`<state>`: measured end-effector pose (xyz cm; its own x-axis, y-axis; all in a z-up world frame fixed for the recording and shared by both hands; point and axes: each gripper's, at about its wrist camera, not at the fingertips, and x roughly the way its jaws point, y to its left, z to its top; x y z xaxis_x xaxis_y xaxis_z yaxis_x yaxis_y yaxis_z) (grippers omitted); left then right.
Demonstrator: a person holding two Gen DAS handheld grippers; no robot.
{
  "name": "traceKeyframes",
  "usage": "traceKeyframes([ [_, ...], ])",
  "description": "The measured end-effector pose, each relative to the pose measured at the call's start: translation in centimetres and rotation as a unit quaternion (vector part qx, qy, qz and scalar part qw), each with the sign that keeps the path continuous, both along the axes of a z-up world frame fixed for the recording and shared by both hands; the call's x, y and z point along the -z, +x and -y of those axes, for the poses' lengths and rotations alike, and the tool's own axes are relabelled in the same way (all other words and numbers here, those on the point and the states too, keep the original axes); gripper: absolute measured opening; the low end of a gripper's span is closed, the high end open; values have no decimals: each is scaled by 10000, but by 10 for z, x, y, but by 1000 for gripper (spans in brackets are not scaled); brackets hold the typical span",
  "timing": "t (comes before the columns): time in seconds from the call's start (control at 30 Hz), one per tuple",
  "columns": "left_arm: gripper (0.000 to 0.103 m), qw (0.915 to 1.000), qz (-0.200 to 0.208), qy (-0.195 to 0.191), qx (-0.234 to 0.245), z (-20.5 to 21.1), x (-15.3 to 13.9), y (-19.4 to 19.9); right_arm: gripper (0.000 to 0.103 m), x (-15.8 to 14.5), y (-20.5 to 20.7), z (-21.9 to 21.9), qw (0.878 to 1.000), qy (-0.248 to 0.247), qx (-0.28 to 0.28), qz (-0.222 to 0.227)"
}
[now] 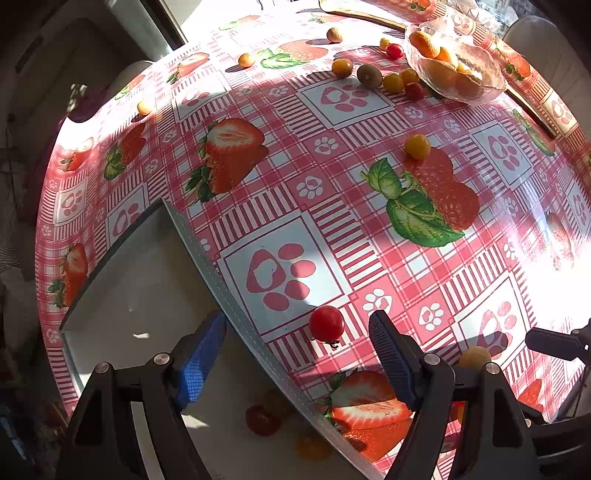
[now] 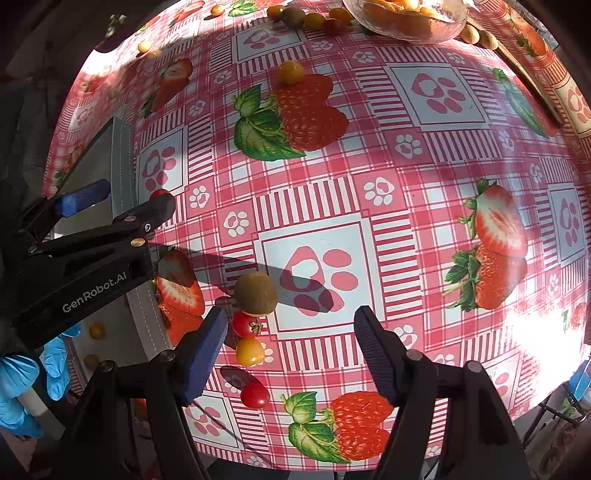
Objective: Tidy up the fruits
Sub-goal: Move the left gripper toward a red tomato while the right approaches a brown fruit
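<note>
While both grippers gape empty, the left gripper [image 1: 297,354] straddles a red cherry tomato [image 1: 326,323].

Glass bowl [image 2: 406,22] cut off by top edge in right wrist view. Fruits inside white tray [image 1: 147,280] near its rim: dim, blurred, type unclear.

Small fruits lie scattered across the table [image 1: 369,206]; a tray [image 1: 147,280] sits lower left, a fruit-filled bowl [image 1: 491,70] upper right.
</note>
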<state>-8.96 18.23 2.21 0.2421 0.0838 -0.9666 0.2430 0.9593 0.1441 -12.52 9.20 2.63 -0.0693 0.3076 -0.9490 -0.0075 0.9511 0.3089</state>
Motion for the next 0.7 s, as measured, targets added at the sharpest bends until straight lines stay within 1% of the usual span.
traceKeyframes([
  [0.1,80,10000,-5,40,-9,-1,0,2,72,5,4,-7,10000,23,-6,-23],
  [0.2,80,9996,164,169,154,4,-6,-1,71,8,5,-11,10000,58,-9,-34],
  [0.3,80,9989,292,159,338,13,-14,-2,71,10,7,-14,10000,75,-15,-40],
  [0.4,80,9985,174,185,477,22,-8,0,71,10,6,-10,10000,92,-13,-34],
  [0.53,79,9986,-124,255,452,24,10,5,70,9,7,-8,9999,115,11,-5],
  [0.6,79,9984,-222,265,439,22,16,4,67,12,9,-12,9999,113,9,1],
  [0.7,78,9978,-231,289,549,23,20,4,66,11,11,-20,9999,57,-68,112],
])
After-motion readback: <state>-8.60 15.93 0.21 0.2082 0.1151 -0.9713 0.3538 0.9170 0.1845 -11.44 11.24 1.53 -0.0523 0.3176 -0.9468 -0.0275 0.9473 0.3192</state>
